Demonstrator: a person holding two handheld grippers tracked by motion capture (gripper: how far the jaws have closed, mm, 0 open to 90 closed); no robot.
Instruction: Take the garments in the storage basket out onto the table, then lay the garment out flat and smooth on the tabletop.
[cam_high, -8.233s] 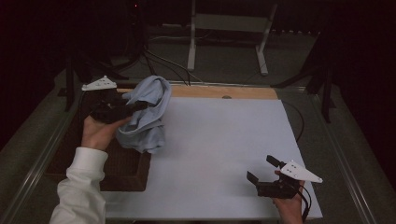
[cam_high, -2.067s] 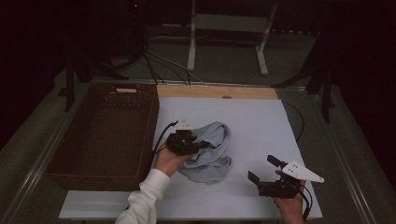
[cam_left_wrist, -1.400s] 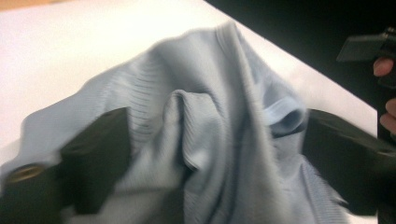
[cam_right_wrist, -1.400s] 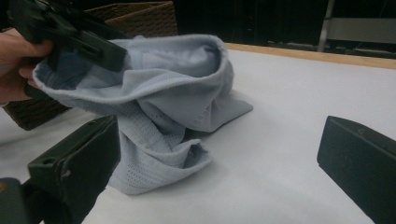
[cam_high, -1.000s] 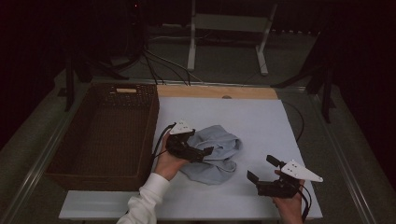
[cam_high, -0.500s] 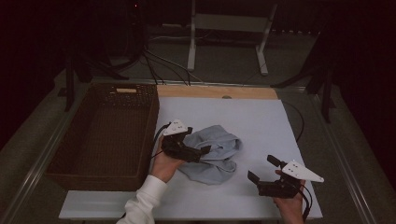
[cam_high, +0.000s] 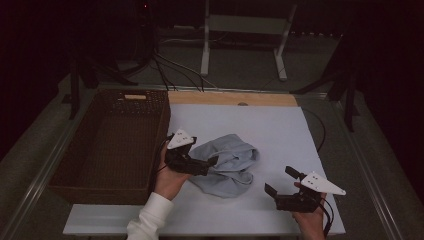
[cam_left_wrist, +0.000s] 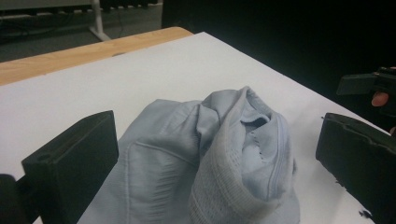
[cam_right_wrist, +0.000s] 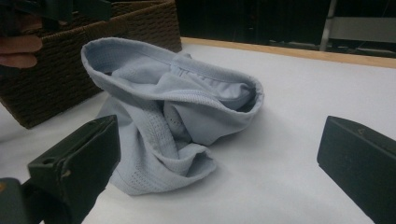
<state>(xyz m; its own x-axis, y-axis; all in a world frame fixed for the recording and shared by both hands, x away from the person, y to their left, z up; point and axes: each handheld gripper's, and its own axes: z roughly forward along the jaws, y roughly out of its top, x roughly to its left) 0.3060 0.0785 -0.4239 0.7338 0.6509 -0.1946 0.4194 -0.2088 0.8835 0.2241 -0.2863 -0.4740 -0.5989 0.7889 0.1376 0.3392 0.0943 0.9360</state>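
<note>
Pale blue garment (cam_high: 227, 165) lies crumpled mid-table, clear for handling; left gripper (cam_high: 202, 165) spread at its 9 o'clock edge, right gripper (cam_high: 281, 186) spread, waiting at 4 o'clock.

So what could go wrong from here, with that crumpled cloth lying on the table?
The crumpled pale blue garment lies bunched in folds, so the open left hand-held gripper might pinch several layers at once and lift a tangle. It also sits beside the dark woven wicker basket, so a pull that way could drag fabric against the rim. The right hand-held gripper waits open and apart, leaving the far side loose.
</note>
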